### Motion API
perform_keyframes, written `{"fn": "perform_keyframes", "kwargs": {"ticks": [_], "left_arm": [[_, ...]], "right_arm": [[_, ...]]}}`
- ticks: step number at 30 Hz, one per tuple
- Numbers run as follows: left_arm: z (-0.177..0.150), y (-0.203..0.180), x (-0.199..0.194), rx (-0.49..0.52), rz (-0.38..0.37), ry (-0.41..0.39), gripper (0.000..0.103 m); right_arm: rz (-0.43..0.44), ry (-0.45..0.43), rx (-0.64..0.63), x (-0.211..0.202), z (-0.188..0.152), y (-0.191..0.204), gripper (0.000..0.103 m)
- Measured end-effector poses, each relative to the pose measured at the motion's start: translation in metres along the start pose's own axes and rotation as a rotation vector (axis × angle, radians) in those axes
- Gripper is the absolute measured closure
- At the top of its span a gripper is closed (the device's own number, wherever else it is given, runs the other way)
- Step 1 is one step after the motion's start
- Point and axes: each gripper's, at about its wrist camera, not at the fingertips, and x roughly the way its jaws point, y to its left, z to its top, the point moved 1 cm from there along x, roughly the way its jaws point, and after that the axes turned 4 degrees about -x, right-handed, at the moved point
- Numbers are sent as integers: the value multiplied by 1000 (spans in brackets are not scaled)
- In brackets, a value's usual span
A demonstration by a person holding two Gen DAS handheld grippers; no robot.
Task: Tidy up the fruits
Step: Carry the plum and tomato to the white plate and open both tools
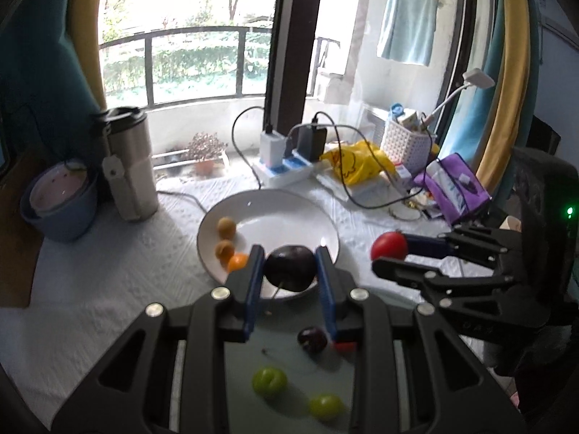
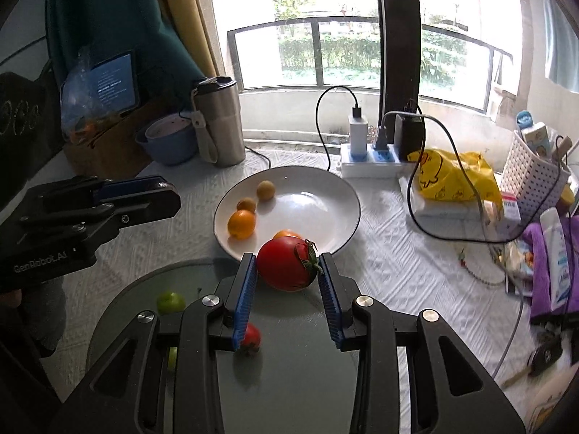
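My left gripper (image 1: 288,264) is shut on a dark purple plum (image 1: 289,268) and holds it over the near rim of the white plate (image 1: 289,213). My right gripper (image 2: 288,266) is shut on a red tomato (image 2: 287,264), also seen at the right in the left wrist view (image 1: 389,246), just short of the plate (image 2: 325,195). The plate holds small yellow and orange fruits (image 2: 241,222). A dark glass tray (image 2: 289,358) below holds green fruits (image 1: 269,381), a dark plum (image 1: 312,340) and a small red fruit (image 2: 251,337).
A steel tumbler (image 2: 220,123) and a blue bowl (image 2: 168,141) stand at the back left. A power strip with chargers and cables (image 2: 372,159), a yellow bag (image 2: 448,177), a white basket (image 2: 535,173) and purple items (image 2: 550,271) crowd the right side.
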Motion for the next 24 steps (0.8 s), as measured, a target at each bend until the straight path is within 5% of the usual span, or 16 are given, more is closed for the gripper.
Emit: {"fn": "perform_keyframes", "kwargs": {"ticks": [24], "left_arm": [[38, 20, 81, 49, -9, 21, 73]], "right_arm": [[-24, 39, -34, 65, 37, -31, 66]]}}
